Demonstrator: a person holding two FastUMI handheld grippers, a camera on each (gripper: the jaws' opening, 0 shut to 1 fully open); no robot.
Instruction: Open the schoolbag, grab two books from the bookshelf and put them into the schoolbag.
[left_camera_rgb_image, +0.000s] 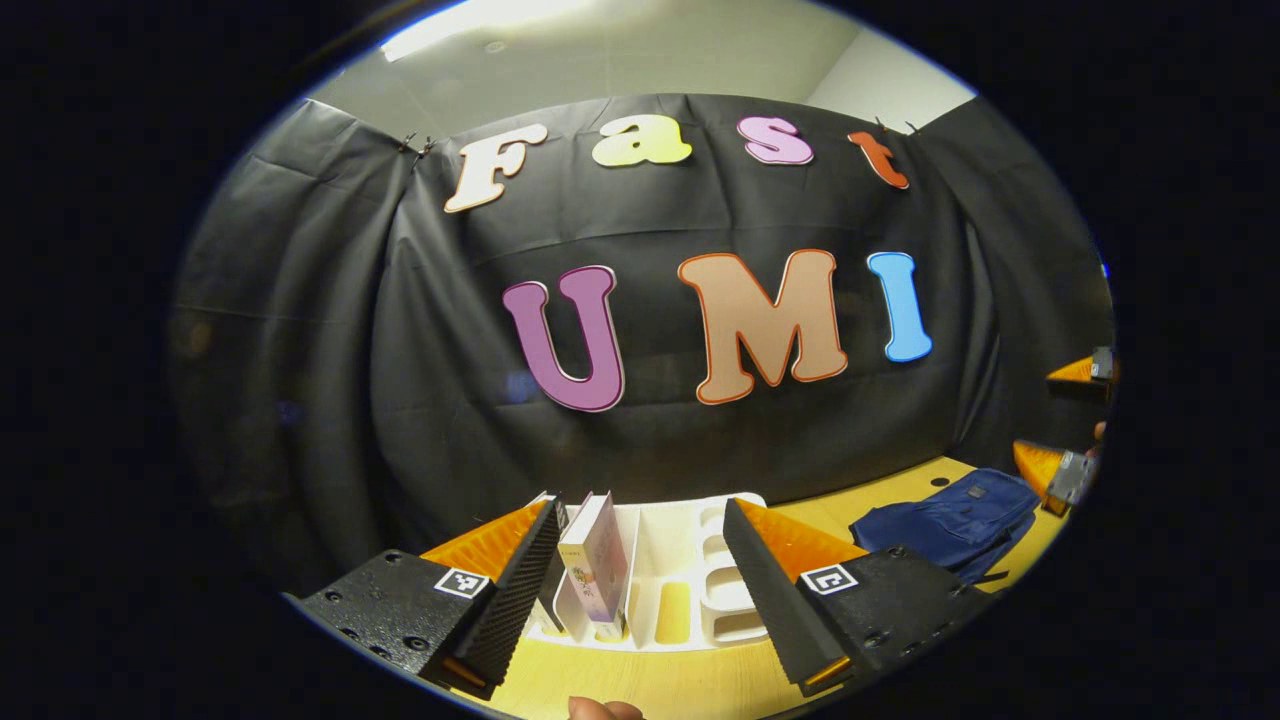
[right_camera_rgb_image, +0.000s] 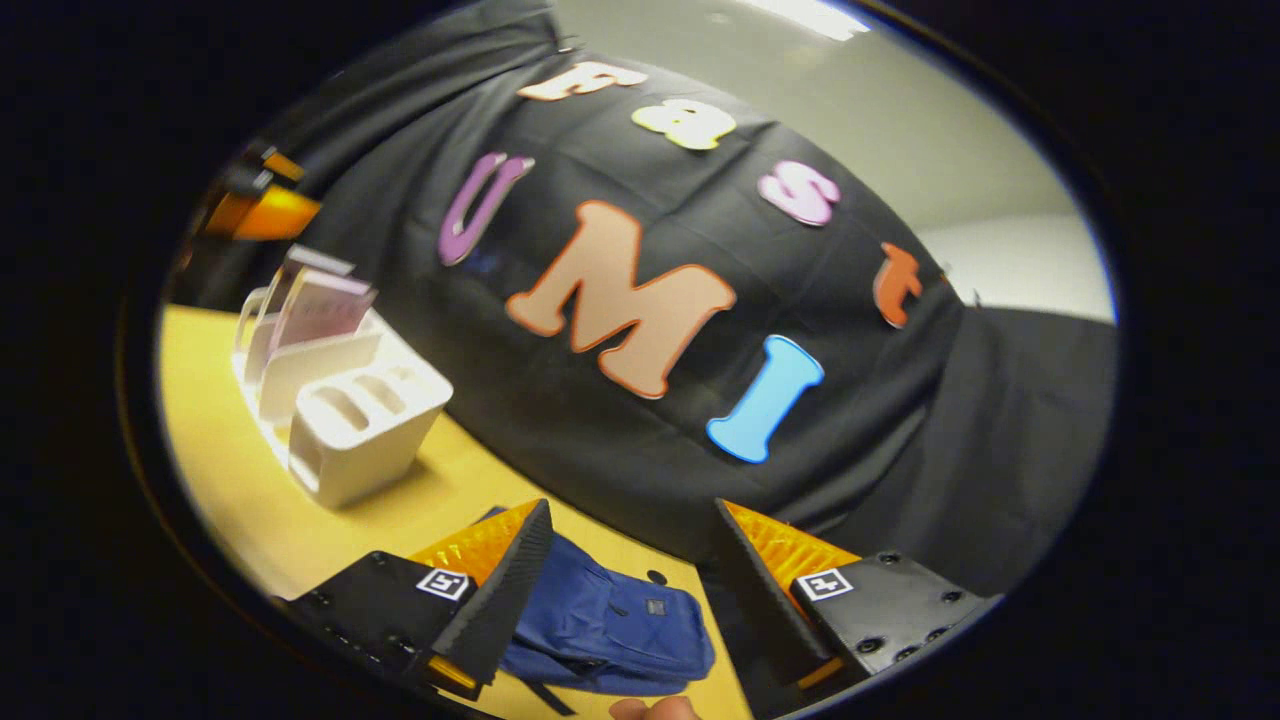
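A white bookshelf stands on the yellow table, straight ahead of my left gripper, which is open with nothing between its fingers. A book stands upright in the shelf's left slot, close to the left finger. The blue schoolbag lies flat to the right, near the other gripper at the edge. In the right gripper view my right gripper is open above the schoolbag, which lies closed on the table. The bookshelf with books stands far left.
The black cloth wall hangs right behind the bookshelf and the schoolbag. A fingertip of the person shows at the bottom of the left gripper view, and another at the bottom of the right gripper view.
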